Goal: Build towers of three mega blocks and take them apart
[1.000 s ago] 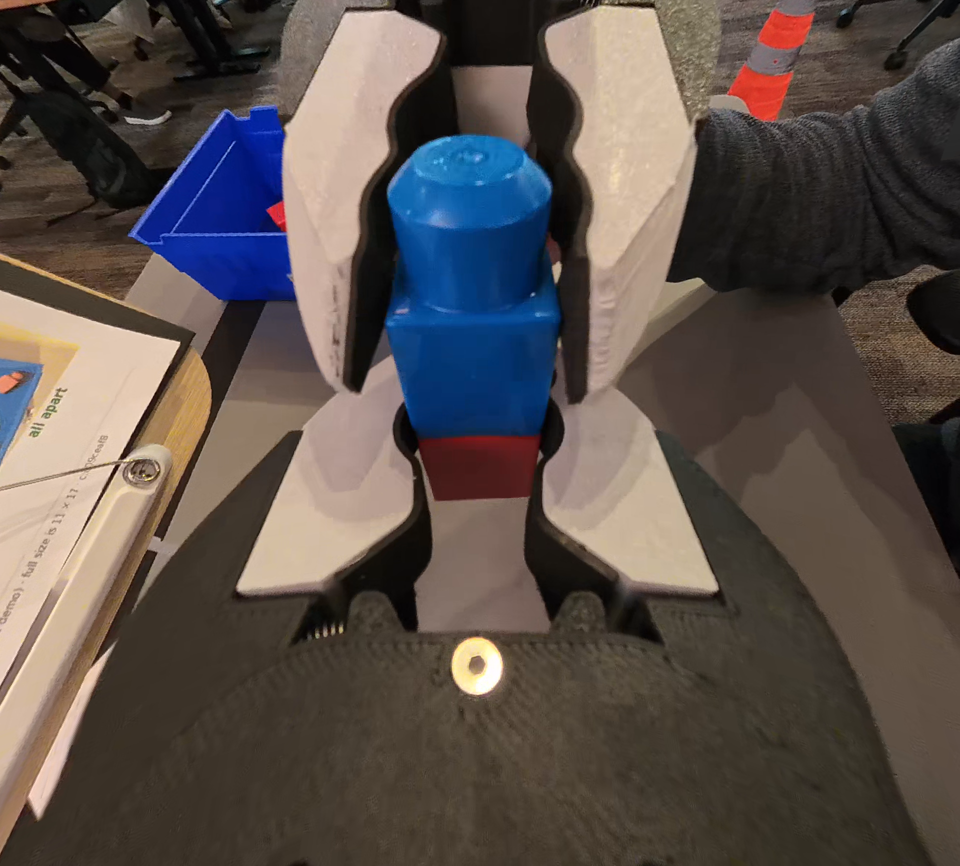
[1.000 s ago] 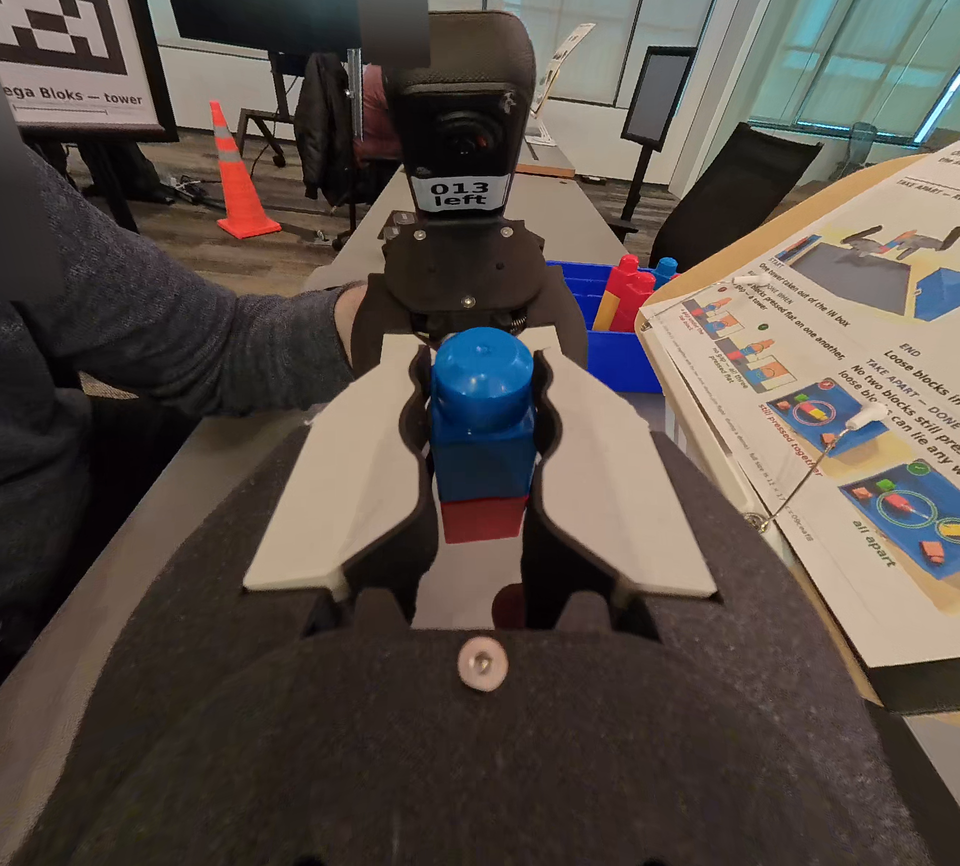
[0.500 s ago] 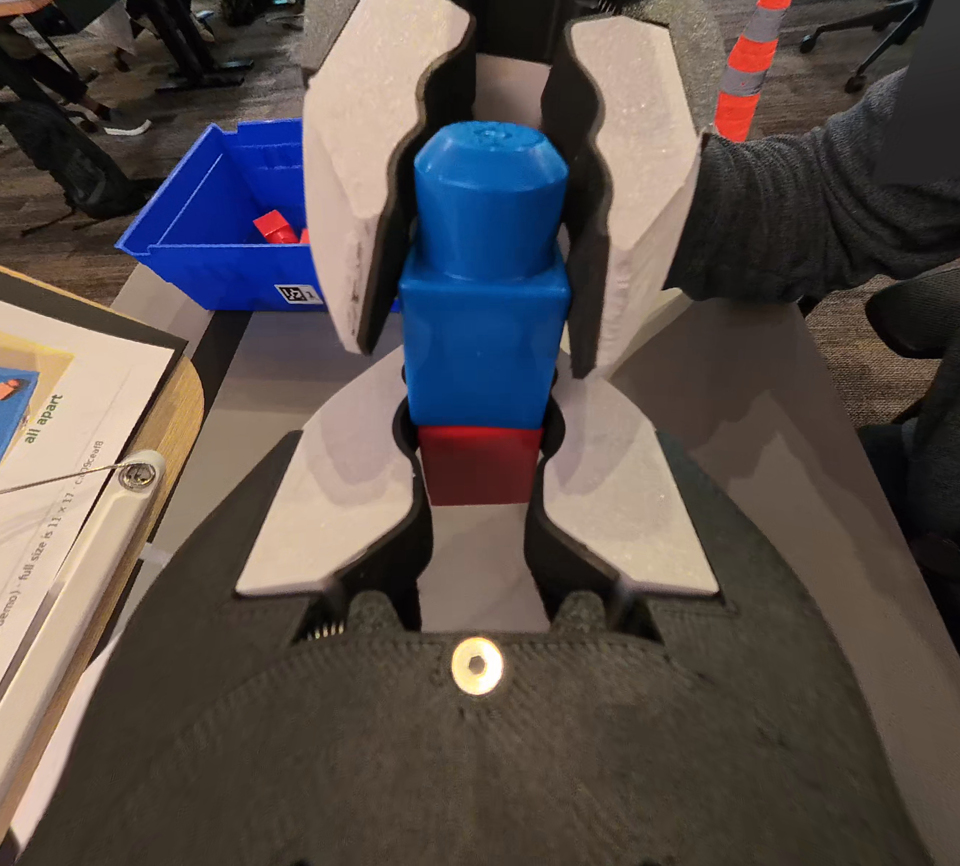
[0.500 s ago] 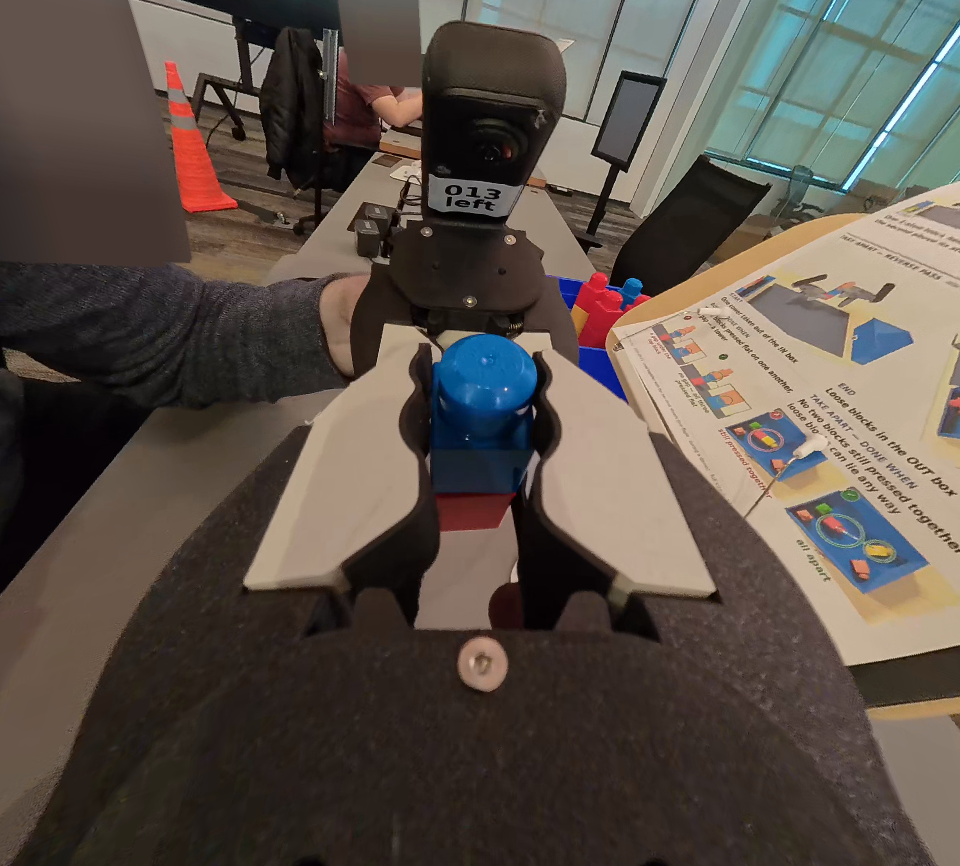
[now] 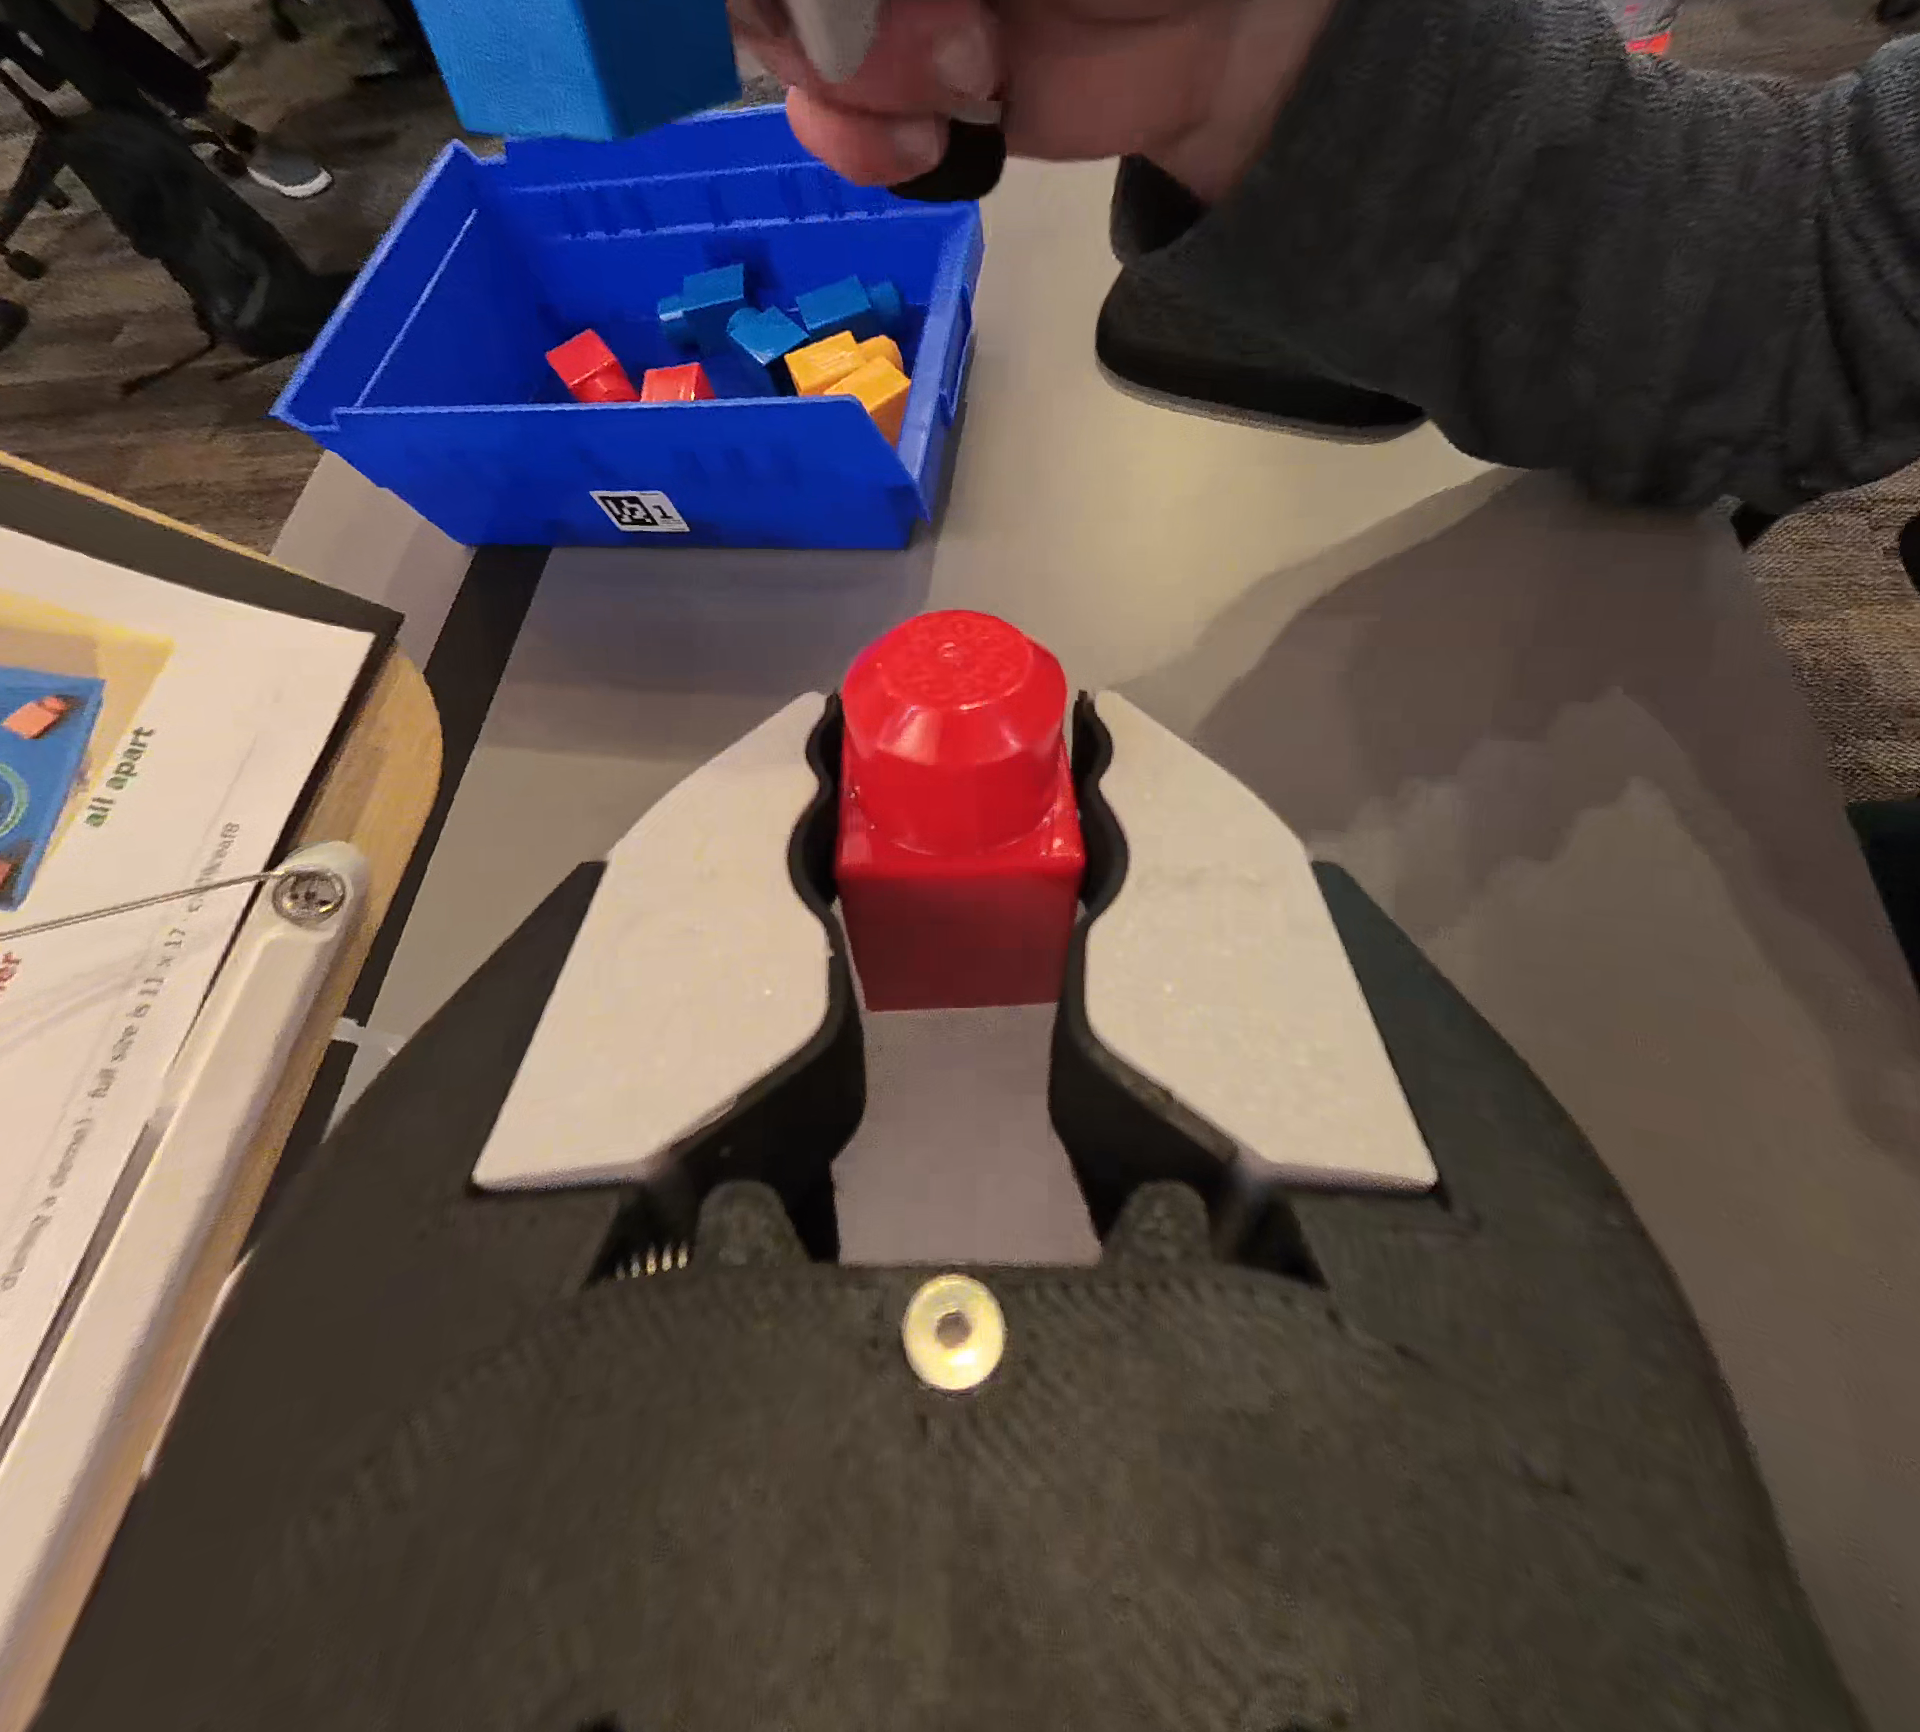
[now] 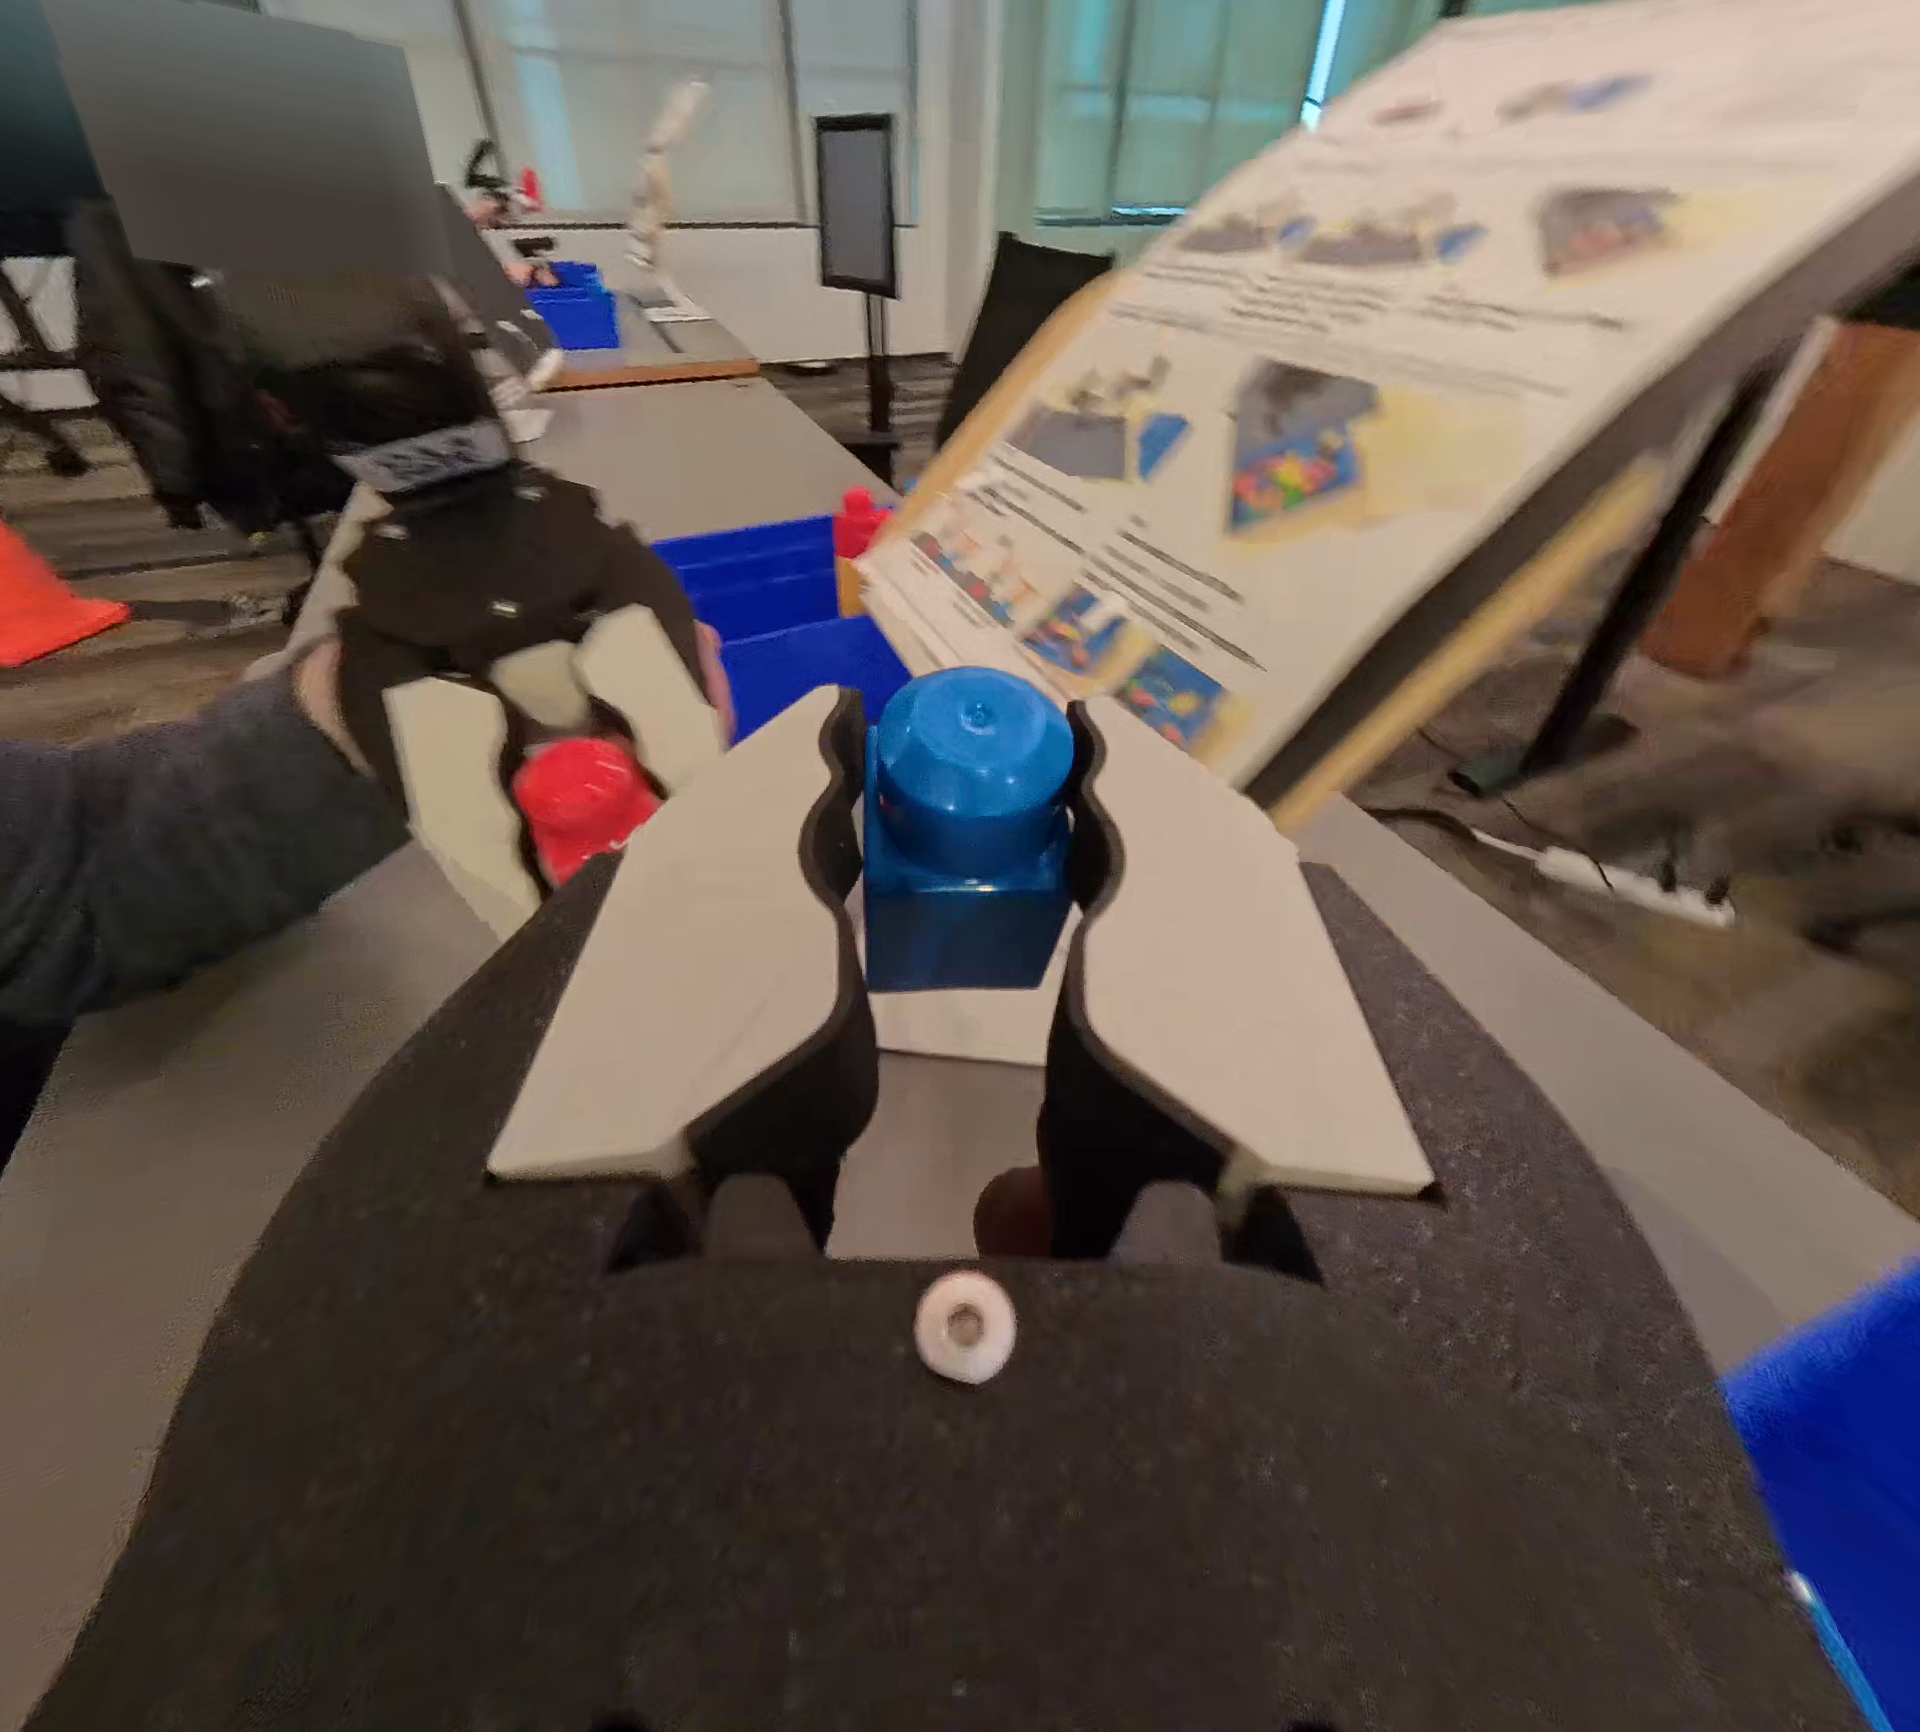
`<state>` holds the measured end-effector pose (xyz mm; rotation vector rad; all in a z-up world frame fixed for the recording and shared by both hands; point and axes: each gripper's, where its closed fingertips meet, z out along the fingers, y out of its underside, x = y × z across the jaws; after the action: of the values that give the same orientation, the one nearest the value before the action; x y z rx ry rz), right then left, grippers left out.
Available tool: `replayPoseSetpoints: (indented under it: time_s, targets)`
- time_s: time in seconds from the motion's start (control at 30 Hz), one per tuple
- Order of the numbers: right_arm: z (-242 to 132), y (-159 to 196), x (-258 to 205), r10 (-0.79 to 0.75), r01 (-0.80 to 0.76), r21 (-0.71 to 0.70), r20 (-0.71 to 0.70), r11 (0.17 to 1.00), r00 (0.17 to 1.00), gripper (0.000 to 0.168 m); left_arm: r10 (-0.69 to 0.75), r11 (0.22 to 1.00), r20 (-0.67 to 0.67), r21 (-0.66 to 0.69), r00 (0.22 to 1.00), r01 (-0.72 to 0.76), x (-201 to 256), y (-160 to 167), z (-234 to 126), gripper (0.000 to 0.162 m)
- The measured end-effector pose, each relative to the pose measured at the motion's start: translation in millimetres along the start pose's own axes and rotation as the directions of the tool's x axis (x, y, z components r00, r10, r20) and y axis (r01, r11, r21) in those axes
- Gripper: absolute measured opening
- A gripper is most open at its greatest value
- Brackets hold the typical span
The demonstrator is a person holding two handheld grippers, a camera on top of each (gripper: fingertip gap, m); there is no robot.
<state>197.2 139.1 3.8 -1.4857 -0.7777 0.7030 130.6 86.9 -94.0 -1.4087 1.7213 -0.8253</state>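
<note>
A: Status of the left gripper (image 5: 956, 716)?

B: Closed narrow on the red block (image 5: 956, 861); gripped on both flanks of the square body, stud pointing forward; held above the grey table (image 5: 1143, 539), short of the blue bin (image 5: 623, 456).

A: And the right gripper (image 6: 966, 716)?

B: Clamped likewise on the blue block (image 6: 966, 861); raised clear of the table, beside the tilted instruction board (image 6: 1351, 332); well apart from the red block, no contact between the two.

A: Step in hand?

B: Judged as the take-apart stage; blocks separate, neither yet put down; probably bound for the bin, given the loose blocks (image 5: 748, 342) lying in it.

A: Recommended method?

B: Advised as follows: kept both grips firm during travel; carried one block at a time over the bin's open top; lowered inside the rim before opening the jaws; opened only a little, enough for a clean drop; avoided pressing onto the blocks below, lest two lock together again; kept the second gripper out of the first one's path.
</note>
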Motion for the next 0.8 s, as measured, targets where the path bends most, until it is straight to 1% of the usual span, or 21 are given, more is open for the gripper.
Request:
replayPoseSetpoints:
  time_s: [0.07,0.1,0.13,0.23,0.3,0.33,0.4,0.43,0.53,0.6,0.67,0.73,0.77,0.8]
  targets:
    - [-16.5,12.0,37.0,0.024,-0.026,-0.018,-0.127,0.999,0.992,0.036,0.001,1.000,0.005,0.002,1.000,-0.001,-0.9,-0.8,-3.0,0.041]
    - [-25.9,21.2,55.2,0.022,-0.032,-0.048,-0.194,0.998,0.981,0.036,0.002,1.000,0.010,-0.001,1.000,-0.002,-1.9,-0.3,-3.7,0.041]
    - [-35.1,29.9,69.8,0.039,-0.057,-0.069,-0.237,0.996,0.971,0.036,0.005,1.000,0.017,-0.006,1.000,-0.005,-2.9,0.4,-3.9,0.041]
    - [-62.1,52.0,109.3,0.110,-0.147,-0.076,-0.359,0.986,0.927,0.036,0.003,1.000,0.010,-0.003,1.000,-0.003,-2.2,0.1,-4.0,0.041]
    - [-77.9,75.8,133.1,0.113,-0.193,-0.134,-0.450,0.972,0.886,0.036,0.002,1.000,0.009,-0.003,1.000,-0.002,-2.2,0.1,-3.3,0.041]
    - [-84.1,88.2,141.3,0.128,-0.229,-0.160,-0.478,0.960,0.869,0.036,0.001,1.000,0.006,-0.003,1.000,-0.001,-1.5,0.2,-2.7,0.041]
    - [-93.6,107.6,154.8,0.176,-0.302,-0.169,-0.518,0.938,0.837,0.036,0.004,1.000,0.001,-0.007,1.000,-0.004,0.0,0.6,-0.9,0.041]
    - [-97.6,116.4,161.0,0.203,-0.337,-0.164,-0.537,0.927,0.819,0.038,0.005,1.000,-0.002,-0.010,1.000,-0.005,0.8,0.8,0.1,0.041]
    - [-109.8,138.7,178.1,0.253,-0.419,-0.150,-0.603,0.895,0.756,0.056,0.007,1.000,-0.010,-0.019,1.000,-0.007,2.3,2.8,2.9,0.041]
    - [-116.0,139.1,183.5,0.235,-0.411,-0.143,-0.636,0.900,0.735,0.057,0.003,1.000,-0.007,-0.013,1.000,-0.003,1.4,2.3,3.1,0.041]
    - [-112.3,124.3,177.5,0.195,-0.358,-0.149,-0.621,0.922,0.759,0.058,-0.003,1.000,0.003,-0.004,1.000,0.003,-1.2,1.5,2.4,0.041]
    - [-94.6,92.3,156.0,0.133,-0.243,-0.136,-0.542,0.961,0.830,0.056,-0.011,1.000,0.011,0.013,1.000,0.011,-3.7,-0.4,1.7,0.041]
    - [-80.6,75.3,137.5,0.101,-0.180,-0.127,-0.467,0.975,0.878,0.055,-0.013,1.000,0.013,0.020,1.000,0.013,-4.6,-1.0,1.4,0.041]
    - [-63.6,59.7,112.8,0.071,-0.120,-0.115,-0.356,0.986,0.932,0.054,-0.015,1.000,0.013,0.020,1.000,0.015,-4.8,-0.8,1.5,0.041]
